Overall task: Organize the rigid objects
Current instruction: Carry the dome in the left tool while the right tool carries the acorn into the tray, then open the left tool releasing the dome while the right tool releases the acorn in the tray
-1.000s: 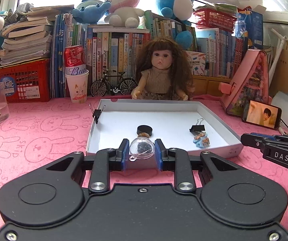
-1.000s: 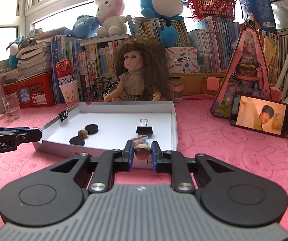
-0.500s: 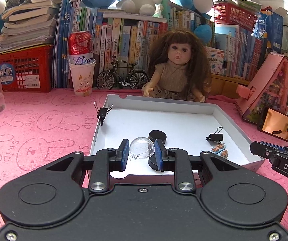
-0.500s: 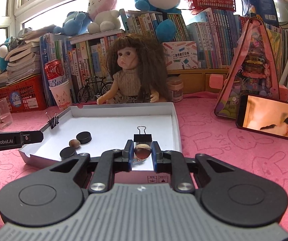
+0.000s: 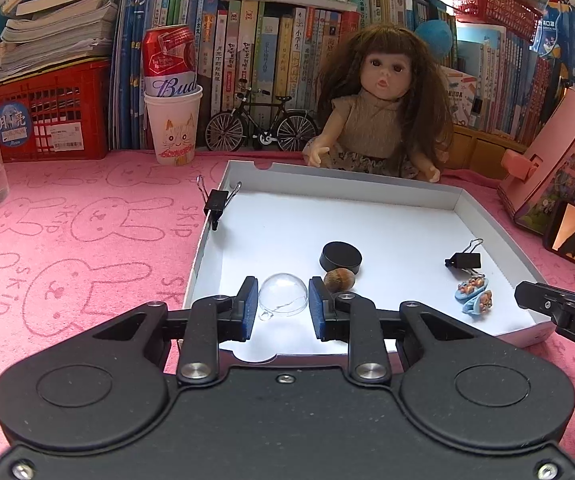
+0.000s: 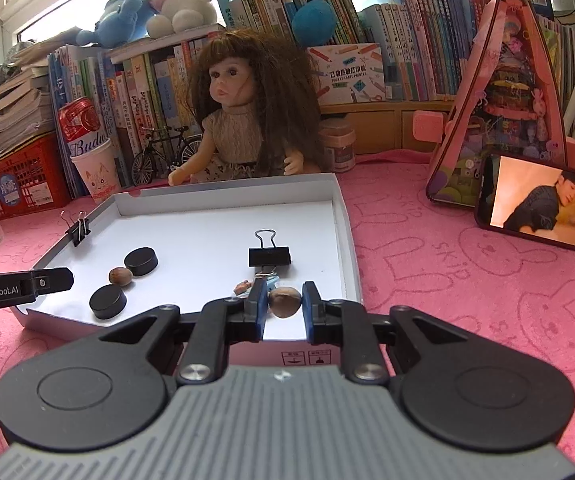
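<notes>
Pink rabbit-print cloth covers the bench (image 5: pixel 87 240), with books and a doll behind; both tongs hang tilted downward over the near edge of the white tray (image 5: pixel 483 216). Our left tongs (image 5: pixel 283 304) clamp a clear dome (image 5: pixel 283 298); our right tongs (image 6: pixel 284 304) pinch a brown nut (image 6: pixel 284 301). Just beyond the left tongs lie a second nut (image 5: pixel 339 279) and a black puck (image 5: pixel 341 257); ahead of the right tongs sits a binder clip (image 6: pixel 269 257). To set these down well we judge it best to lower each over bare tray floor — clear of the neighbours — and release gently; round pieces may roll.
</notes>
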`<state>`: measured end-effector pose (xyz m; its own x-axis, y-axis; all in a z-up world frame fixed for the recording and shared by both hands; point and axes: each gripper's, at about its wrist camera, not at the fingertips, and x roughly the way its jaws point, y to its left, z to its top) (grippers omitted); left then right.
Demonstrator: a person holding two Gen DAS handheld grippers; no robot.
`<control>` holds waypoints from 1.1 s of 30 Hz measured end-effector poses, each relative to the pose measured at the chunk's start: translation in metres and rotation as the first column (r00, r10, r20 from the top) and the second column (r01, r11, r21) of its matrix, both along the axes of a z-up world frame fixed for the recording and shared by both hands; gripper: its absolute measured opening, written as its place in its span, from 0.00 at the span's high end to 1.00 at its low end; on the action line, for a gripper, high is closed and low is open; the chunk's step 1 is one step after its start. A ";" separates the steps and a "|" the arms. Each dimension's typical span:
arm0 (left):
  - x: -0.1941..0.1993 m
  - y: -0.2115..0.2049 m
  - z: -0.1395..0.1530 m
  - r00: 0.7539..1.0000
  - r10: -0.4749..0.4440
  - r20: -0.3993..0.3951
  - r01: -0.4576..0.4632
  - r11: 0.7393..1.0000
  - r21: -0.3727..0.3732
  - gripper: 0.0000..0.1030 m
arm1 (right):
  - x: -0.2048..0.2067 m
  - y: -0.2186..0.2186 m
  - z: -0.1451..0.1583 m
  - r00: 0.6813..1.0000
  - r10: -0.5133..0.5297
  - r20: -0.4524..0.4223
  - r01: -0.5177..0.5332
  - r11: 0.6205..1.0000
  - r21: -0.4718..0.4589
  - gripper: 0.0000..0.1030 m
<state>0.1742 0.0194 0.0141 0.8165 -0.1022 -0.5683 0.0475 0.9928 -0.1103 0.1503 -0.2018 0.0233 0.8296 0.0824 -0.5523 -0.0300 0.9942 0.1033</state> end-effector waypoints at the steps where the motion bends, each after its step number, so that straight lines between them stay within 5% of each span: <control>1: 0.001 -0.001 -0.001 1.000 0.000 -0.003 0.000 1.000 0.003 0.75 | 0.002 0.001 -0.001 1.000 -0.001 -0.004 0.001 1.000 -0.002 0.78; 21: 0.010 -0.004 -0.008 0.999 0.016 -0.036 -0.015 1.000 0.021 0.73 | 0.009 0.003 -0.004 1.000 -0.001 -0.019 0.002 1.000 0.001 0.73; 24: 0.006 -0.004 -0.004 1.000 0.017 -0.019 -0.017 1.000 0.022 0.61 | 0.007 0.003 -0.002 1.000 -0.005 -0.006 0.005 1.000 0.005 0.55; 33: -0.014 -0.006 0.012 1.000 -0.009 0.024 0.008 0.999 0.040 0.49 | -0.003 0.004 0.005 1.000 0.005 0.027 -0.005 1.000 0.012 0.42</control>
<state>0.1597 0.0133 0.0262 0.8294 -0.0865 -0.5518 0.0579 0.9959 -0.0691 0.1476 -0.1975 0.0285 0.8435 0.0932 -0.5290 -0.0378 0.9927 0.1146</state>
